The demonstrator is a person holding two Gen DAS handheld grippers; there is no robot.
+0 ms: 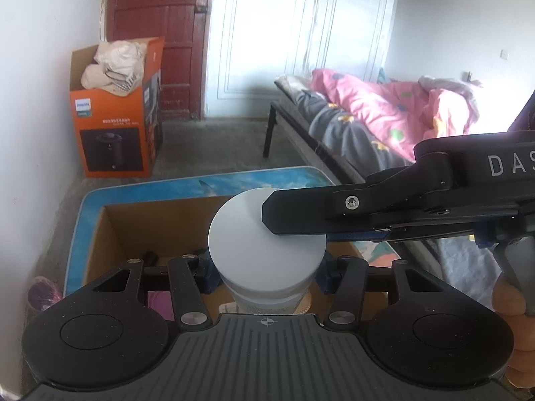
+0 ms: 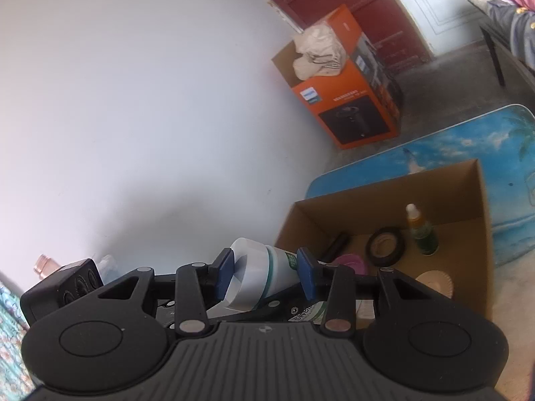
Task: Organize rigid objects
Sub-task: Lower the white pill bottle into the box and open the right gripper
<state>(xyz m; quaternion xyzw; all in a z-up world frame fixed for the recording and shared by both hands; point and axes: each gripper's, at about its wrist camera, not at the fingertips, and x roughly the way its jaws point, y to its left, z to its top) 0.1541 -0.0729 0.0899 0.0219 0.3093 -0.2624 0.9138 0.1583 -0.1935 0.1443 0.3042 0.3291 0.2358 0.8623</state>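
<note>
The white jar (image 1: 267, 250) stood upright in the left wrist view, its long axis vertical and its broad white lid facing up toward the camera, above the open cardboard box (image 1: 110, 227) that sat on a blue-printed table (image 1: 254, 175). The left gripper (image 1: 265, 280) had its blue-padded fingers closed in against the jar's body just below the lid, holding it. The right gripper (image 2: 264, 275) reached in from the right, one black finger lying across the lid's upper right edge; in its own view its blue pads (image 2: 306, 272) pressed on either side of the lid, so it too was clamped on the jar, which there ran obliquely, lid to the left and labelled body to the right. Inside the box lay a roll of black tape (image 2: 384, 245), a small green dropper bottle (image 2: 423, 234) standing upright, and a pink round thing (image 2: 349, 264). An orange appliance carton (image 1: 115, 127) stood on the floor by the wall
</note>
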